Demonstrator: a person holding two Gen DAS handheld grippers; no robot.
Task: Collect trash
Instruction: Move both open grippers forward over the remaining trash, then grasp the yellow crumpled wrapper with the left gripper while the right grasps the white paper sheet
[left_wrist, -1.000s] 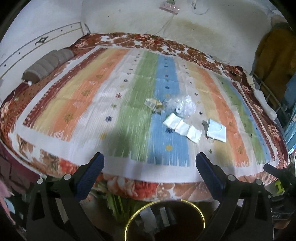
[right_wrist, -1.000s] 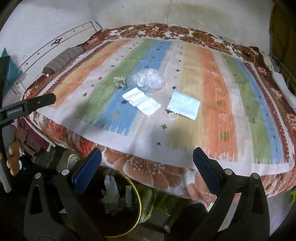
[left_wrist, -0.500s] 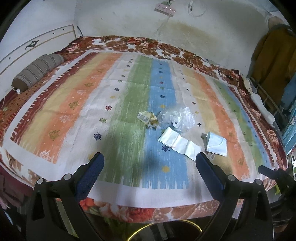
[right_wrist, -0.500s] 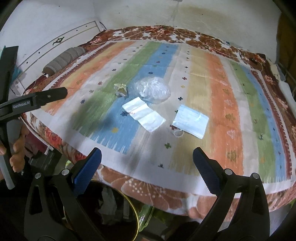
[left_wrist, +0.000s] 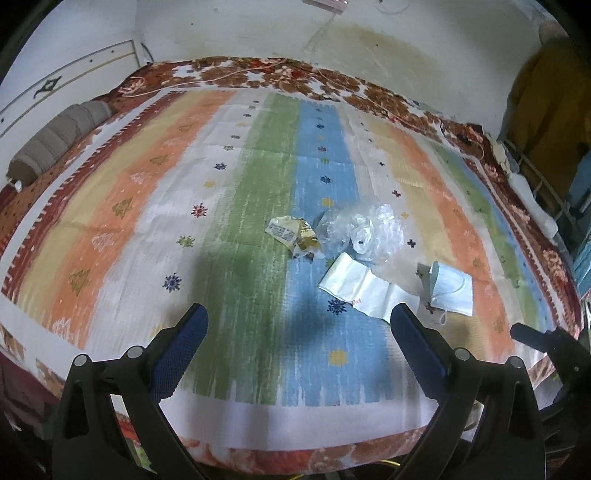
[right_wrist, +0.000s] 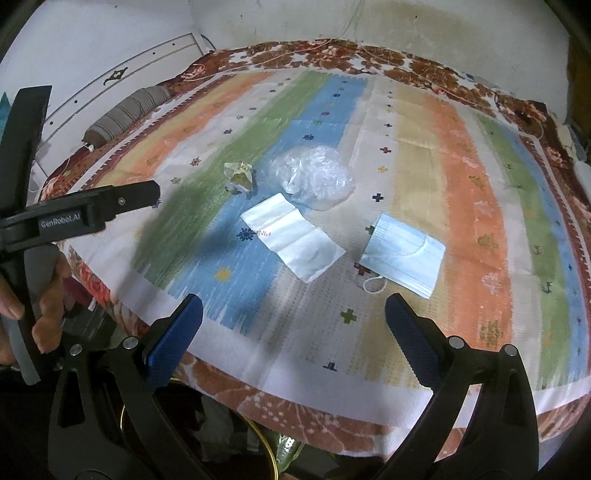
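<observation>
Four pieces of trash lie together on the striped bedspread (left_wrist: 155, 206). A crumpled yellow wrapper (left_wrist: 293, 234) (right_wrist: 240, 177) sits beside a clear plastic bag (left_wrist: 365, 230) (right_wrist: 314, 177). Nearer the edge lie a flat white packet (left_wrist: 364, 290) (right_wrist: 293, 236) and a blue face mask (left_wrist: 450, 290) (right_wrist: 404, 254). My left gripper (left_wrist: 299, 325) hovers open over the bed's near edge, short of the packet. My right gripper (right_wrist: 293, 314) is open too, just before the packet and mask. Neither holds anything.
A grey striped bolster (left_wrist: 55, 142) lies at the bed's far left. A gold-rimmed bin (right_wrist: 258, 439) with scraps stands on the floor below the bed edge. A hand (right_wrist: 40, 295) holds the other gripper at left. Cables (left_wrist: 258, 72) trail along the far border.
Both grippers have risen from over the bin and moved forward over the bed's edge, toward the trash pile. The bin has dropped nearly out of the left view. Both stay open.
</observation>
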